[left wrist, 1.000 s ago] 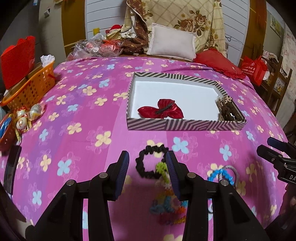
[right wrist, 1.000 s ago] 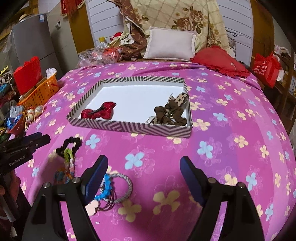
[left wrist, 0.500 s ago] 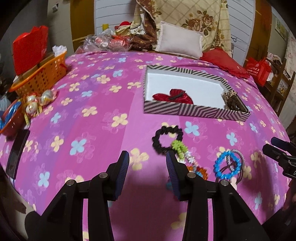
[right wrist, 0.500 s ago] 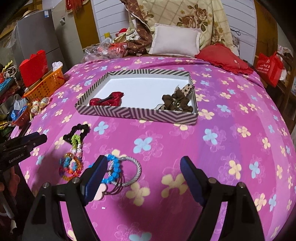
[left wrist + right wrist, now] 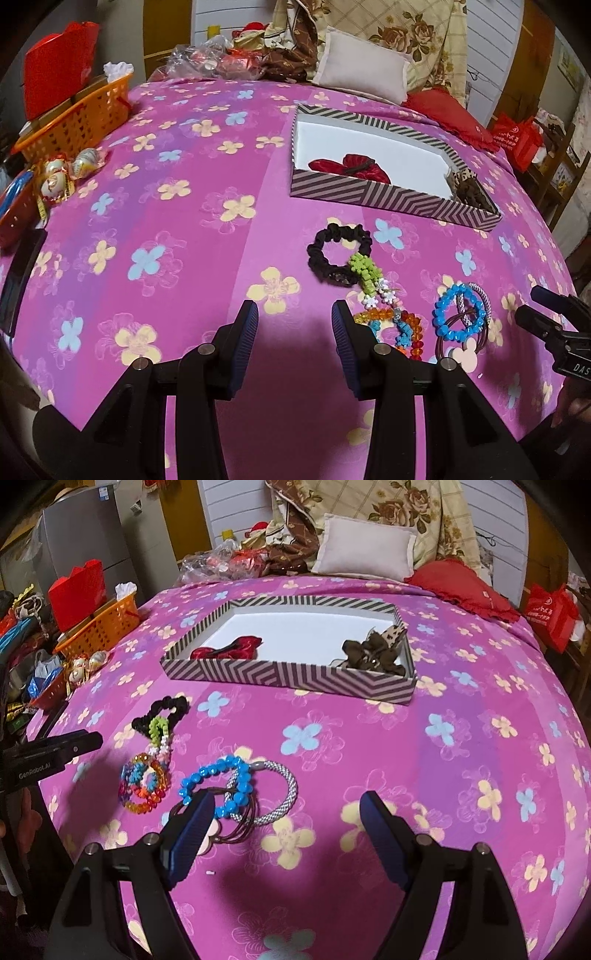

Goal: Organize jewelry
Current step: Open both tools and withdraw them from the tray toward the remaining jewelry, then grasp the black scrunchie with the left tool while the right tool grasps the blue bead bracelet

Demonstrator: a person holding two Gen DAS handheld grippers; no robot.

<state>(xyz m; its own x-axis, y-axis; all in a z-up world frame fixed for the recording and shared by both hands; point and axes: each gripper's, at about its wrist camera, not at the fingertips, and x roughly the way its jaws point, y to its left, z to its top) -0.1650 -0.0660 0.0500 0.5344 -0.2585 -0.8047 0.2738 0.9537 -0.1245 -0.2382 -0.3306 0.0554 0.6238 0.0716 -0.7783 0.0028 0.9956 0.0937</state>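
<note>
Pink flowered bedspread (image 5: 461, 775), both grippers spread apart and holding nothing.

Closest in, the left gripper (image 5: 294, 326) hovers over bare cloth, jaws apart, and the right gripper (image 5: 286, 821) gapes wider, its left finger (image 5: 192, 827) sitting right over the edge of the bracelet pile. Just past that: a blue bead bracelet (image 5: 218, 786) overlapping a silver woven bangle (image 5: 277, 794), a rainbow bead bracelet (image 5: 144, 786) beside them, then a green and white bead strand (image 5: 369, 277) running up onto a black scrunchie (image 5: 338, 251). Further back sits the striped box (image 5: 291, 674) with a red bow (image 5: 225, 650) on its left side and a brown bow (image 5: 373, 653) in the right corner. Way off left, an orange basket (image 5: 77, 118).
</note>
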